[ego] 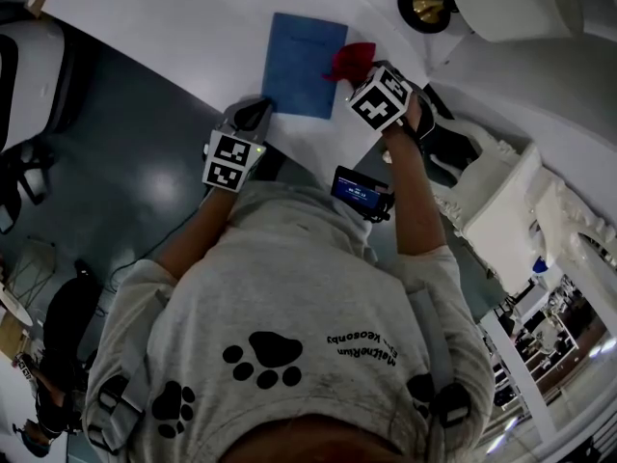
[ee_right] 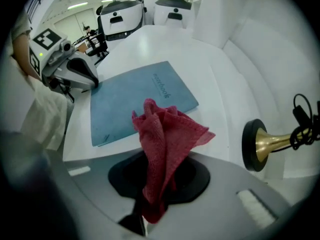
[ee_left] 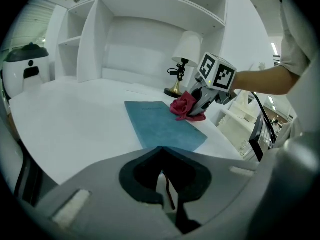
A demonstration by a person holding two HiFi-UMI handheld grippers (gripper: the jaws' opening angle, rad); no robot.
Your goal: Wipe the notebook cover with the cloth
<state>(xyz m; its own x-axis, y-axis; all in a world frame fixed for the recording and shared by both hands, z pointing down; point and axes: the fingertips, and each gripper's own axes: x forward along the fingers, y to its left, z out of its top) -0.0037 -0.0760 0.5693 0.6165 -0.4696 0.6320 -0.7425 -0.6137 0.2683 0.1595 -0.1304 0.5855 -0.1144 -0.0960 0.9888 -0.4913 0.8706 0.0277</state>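
Since the thin notebook (ego: 304,61) flat on the table (ego: 174,27) looks light and slippy, our closed, empty left gripper (ee_left: 165,184) sits at its near corner while our right gripper (ee_right: 150,209) clamps the limp cloth (ee_right: 165,134)

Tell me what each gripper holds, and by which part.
Right gripper: the red cloth, pinched by its bunched lower end. Left gripper: nothing; its jaws are together, tips at the near corner of the notebook.
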